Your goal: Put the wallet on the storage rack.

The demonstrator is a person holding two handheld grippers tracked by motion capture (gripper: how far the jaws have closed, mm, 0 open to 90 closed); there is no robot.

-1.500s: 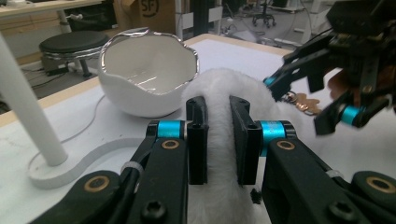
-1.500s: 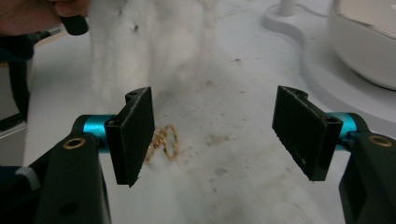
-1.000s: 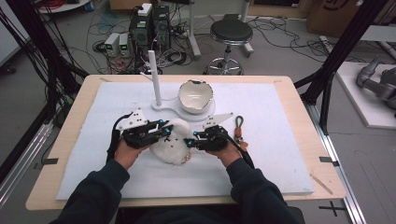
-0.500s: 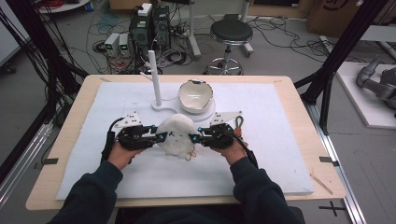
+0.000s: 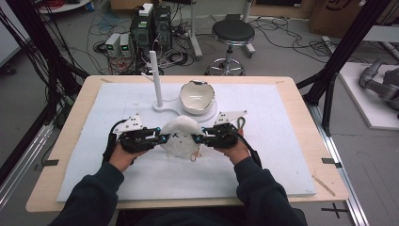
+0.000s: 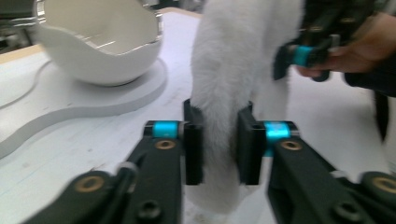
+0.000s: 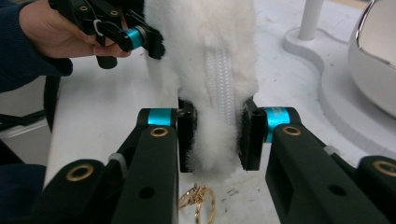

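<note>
A white fluffy thing (image 5: pixel 181 134) hangs over the white mat, held from both sides. My left gripper (image 5: pixel 162 138) grips its left edge; in the left gripper view the pads (image 6: pixel 194 144) press into the fur (image 6: pixel 243 56), though the jaws have just been opening a little. My right gripper (image 5: pixel 197 139) is shut on its right edge, with fur and a white braided strap (image 7: pixel 219 74) between the pads (image 7: pixel 187 135). A small gold ring (image 7: pixel 198 200) dangles under it.
Just beyond the grippers a white egg-shaped bowl (image 5: pixel 196 96) sits on a flat white base (image 5: pixel 209 117) that also carries a white upright post (image 5: pixel 155 77). The white mat (image 5: pixel 282 155) spreads to both sides and toward the person.
The fluffy thing has swung up from under the grippers to sit between them, a little closer to the bowl. Both hands have barely shifted.
</note>
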